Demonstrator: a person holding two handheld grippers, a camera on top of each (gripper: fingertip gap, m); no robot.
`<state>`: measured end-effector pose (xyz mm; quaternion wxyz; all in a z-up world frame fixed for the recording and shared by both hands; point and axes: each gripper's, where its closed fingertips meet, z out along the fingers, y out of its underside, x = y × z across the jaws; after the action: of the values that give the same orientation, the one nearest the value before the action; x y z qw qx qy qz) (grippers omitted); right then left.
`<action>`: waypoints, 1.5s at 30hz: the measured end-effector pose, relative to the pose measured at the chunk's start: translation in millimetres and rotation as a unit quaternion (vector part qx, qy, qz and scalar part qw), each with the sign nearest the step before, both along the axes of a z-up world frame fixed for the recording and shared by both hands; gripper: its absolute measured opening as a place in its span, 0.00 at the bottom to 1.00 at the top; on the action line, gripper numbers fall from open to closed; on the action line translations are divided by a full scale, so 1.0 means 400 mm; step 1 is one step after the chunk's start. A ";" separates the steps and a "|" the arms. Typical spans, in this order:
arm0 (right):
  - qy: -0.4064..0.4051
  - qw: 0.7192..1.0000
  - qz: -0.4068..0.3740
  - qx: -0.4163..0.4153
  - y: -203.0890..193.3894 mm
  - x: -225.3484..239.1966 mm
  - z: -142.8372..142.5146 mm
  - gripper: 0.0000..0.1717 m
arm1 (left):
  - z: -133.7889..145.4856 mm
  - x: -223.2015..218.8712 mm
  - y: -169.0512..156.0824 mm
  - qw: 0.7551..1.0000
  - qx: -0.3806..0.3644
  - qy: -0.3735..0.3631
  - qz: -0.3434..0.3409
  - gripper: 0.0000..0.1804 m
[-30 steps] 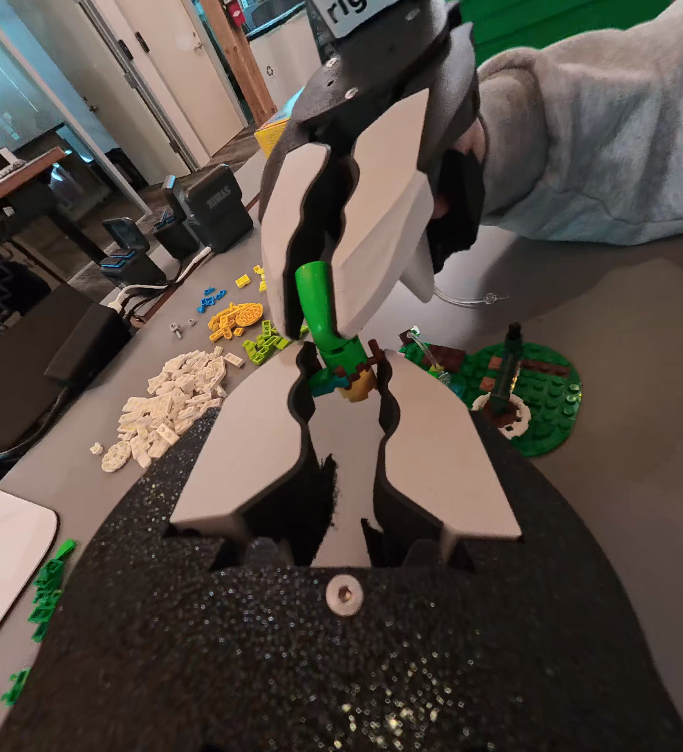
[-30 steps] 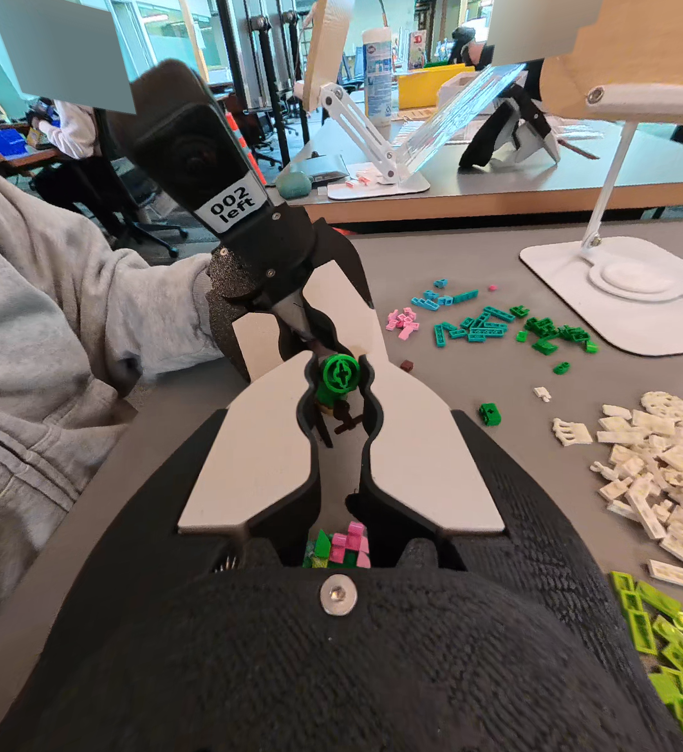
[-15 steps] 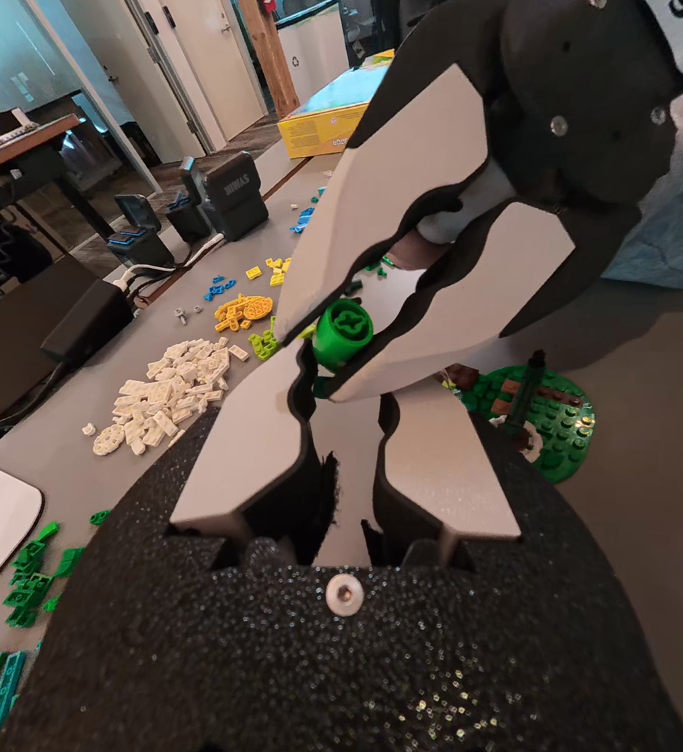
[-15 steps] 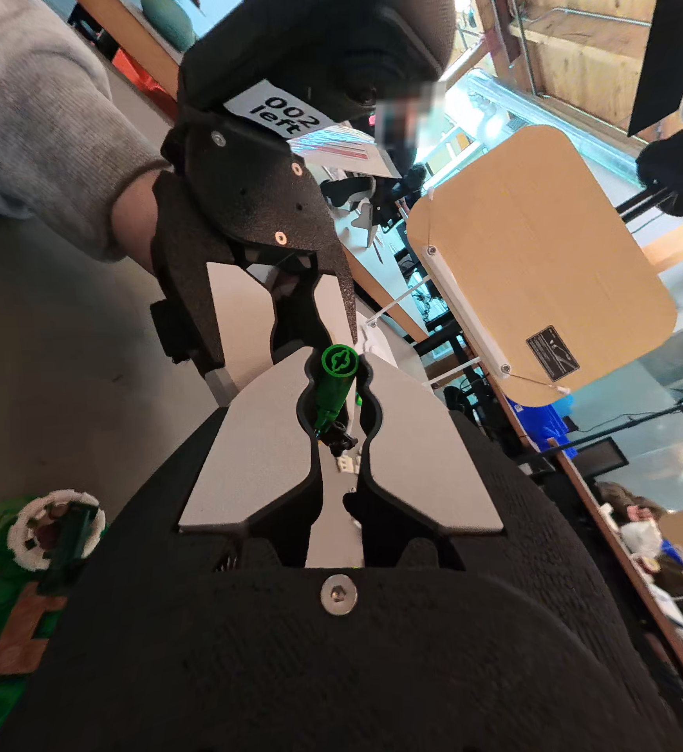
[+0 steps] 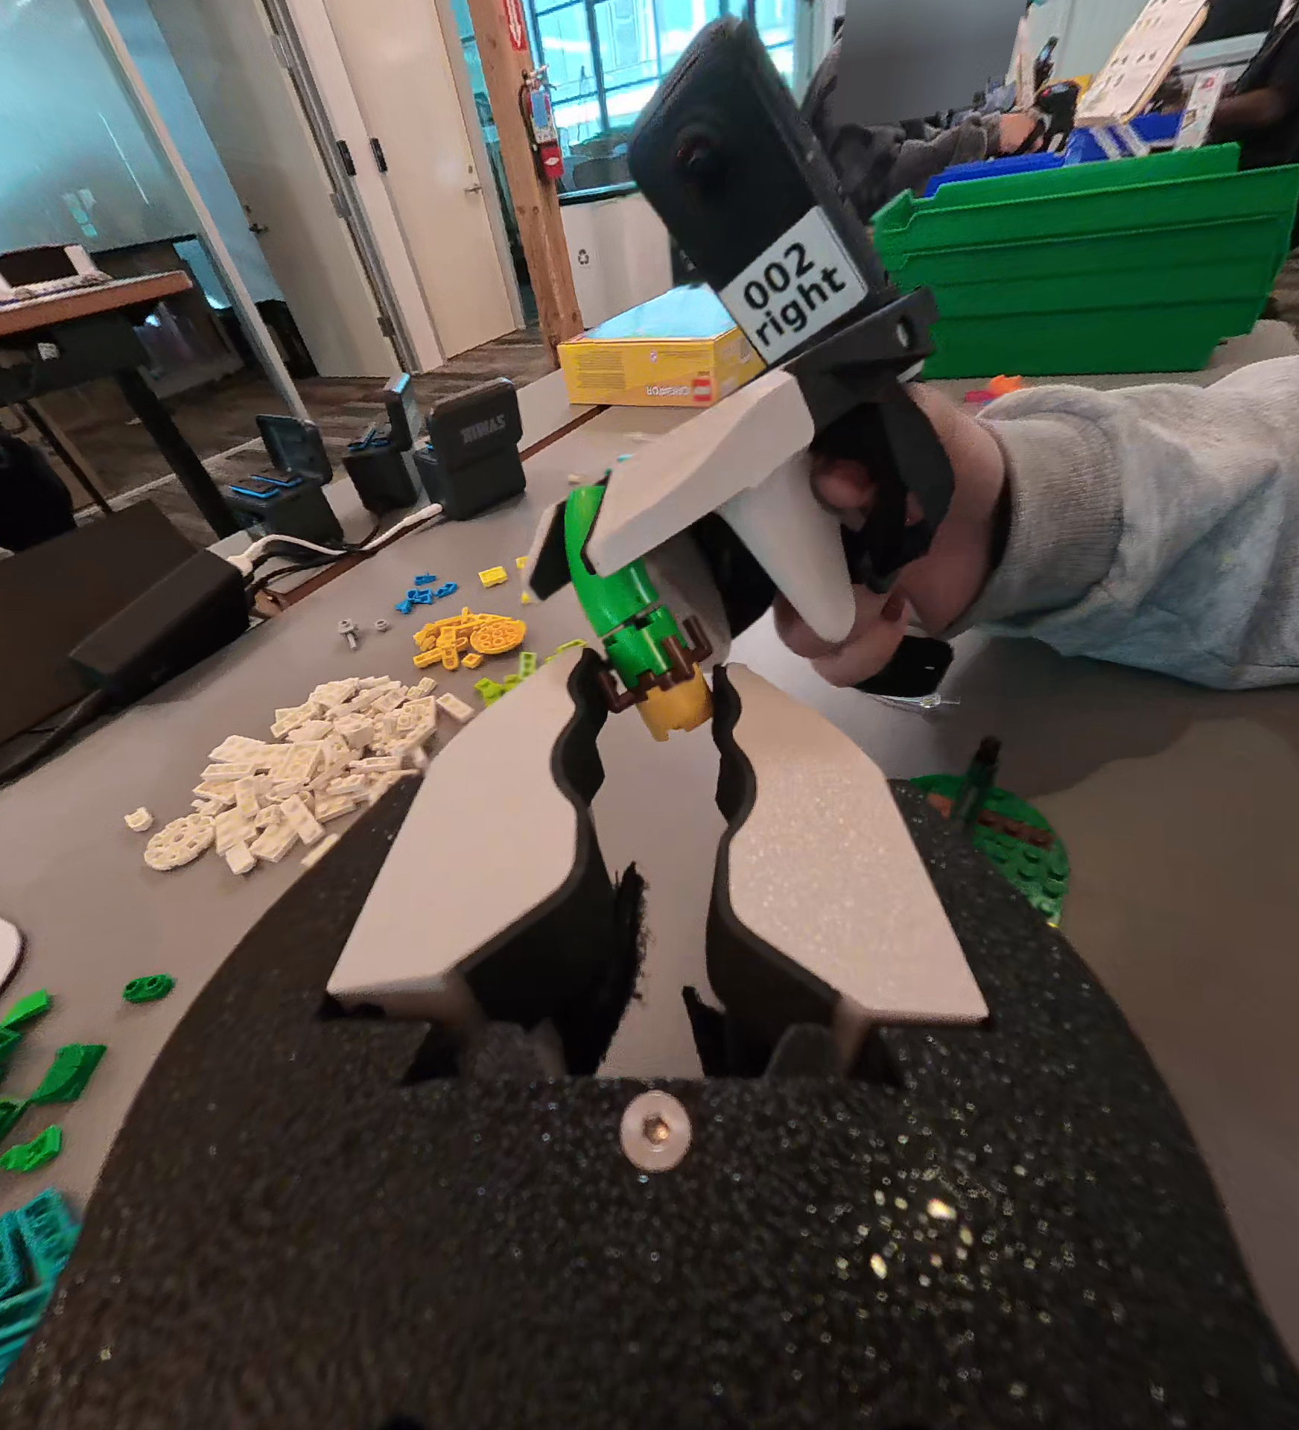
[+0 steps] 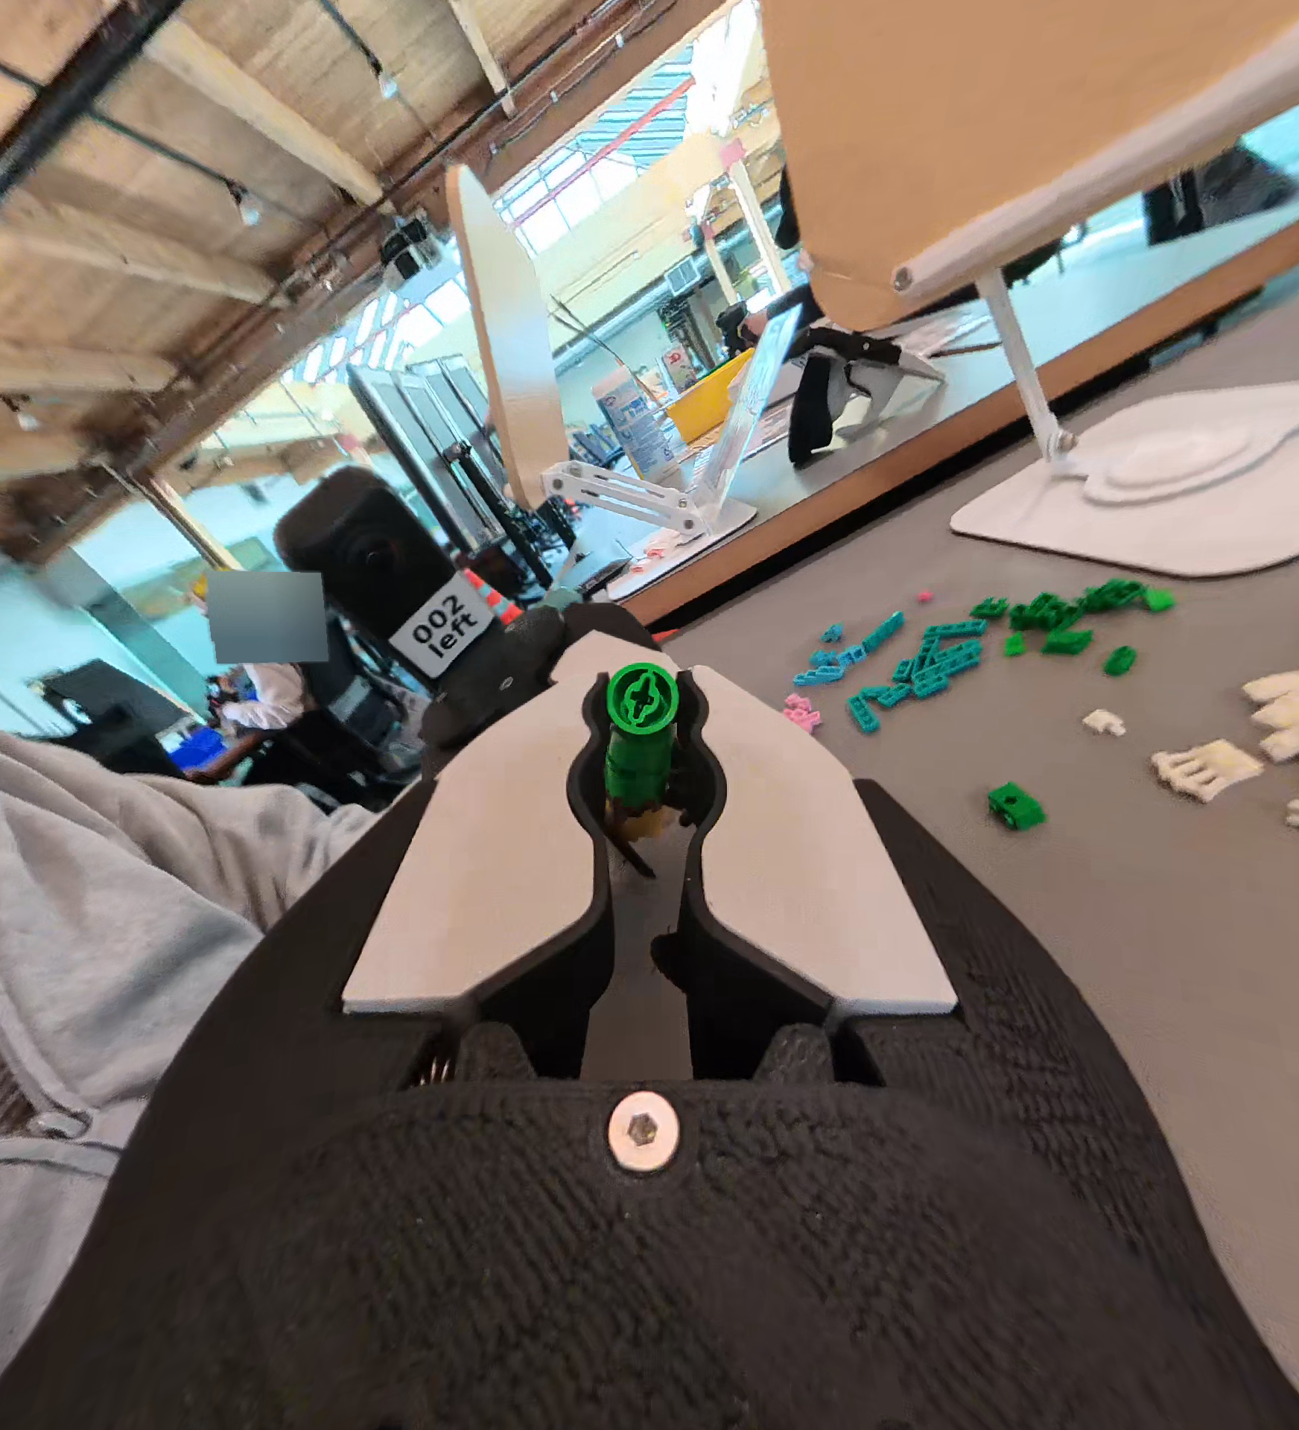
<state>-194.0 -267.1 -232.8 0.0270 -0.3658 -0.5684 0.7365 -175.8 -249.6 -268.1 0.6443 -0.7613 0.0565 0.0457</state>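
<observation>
While right gripper (image 5: 565, 545) pinches upper end of curved green plastic brick stem (image 5: 611, 596), stem's long axis slants down toward left gripper (image 5: 650, 685). Yellow tip (image 5: 677, 708) sits between left's part-open fingertips; contact unclear. White brick pile (image 5: 298, 774) left, round green baseplate (image 5: 1018, 851) right.

- green curved brick stem (image 5: 606, 576): glossy smooth plastic, with a yellow plastic end piece (image 5: 679, 706) and a brown plastic collar (image 5: 650, 681).
- left gripper (image 5: 650, 685): rough, speckled matt black body; finger faces (image 5: 492, 843) pale grey, finely grainy.
- right gripper (image 6: 642, 696): ribbed matt black body; a shiny metal screw (image 6: 642, 1131).
- table (image 5: 1211, 890): smooth matt grey.
- sleeve (image 5: 1188, 511): soft grey fleecy cloth.
- white brick pile (image 5: 298, 774): matt plastic.
- box (image 5: 654, 360): yellow cardboard.
- post (image 5: 526, 178): bare wood.
</observation>
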 end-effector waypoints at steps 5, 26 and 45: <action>-0.067 0.997 0.001 -0.034 0.015 -0.020 -0.030 0.09 | -0.019 -0.021 0.003 0.999 -0.024 0.028 0.028 0.15; 0.025 0.976 -0.119 0.179 0.021 -0.038 -0.043 0.08 | -0.043 -0.059 0.004 0.996 -0.046 0.015 0.079 0.13; -0.021 0.990 0.037 0.131 -0.010 0.022 -0.059 0.09 | -0.032 0.014 0.014 0.994 -0.015 -0.103 -0.024 0.16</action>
<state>-185.4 -271.1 -256.3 0.0356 -0.3534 -0.6738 0.6480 -170.4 -243.9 -281.0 0.6362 -0.7699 0.0082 -0.0494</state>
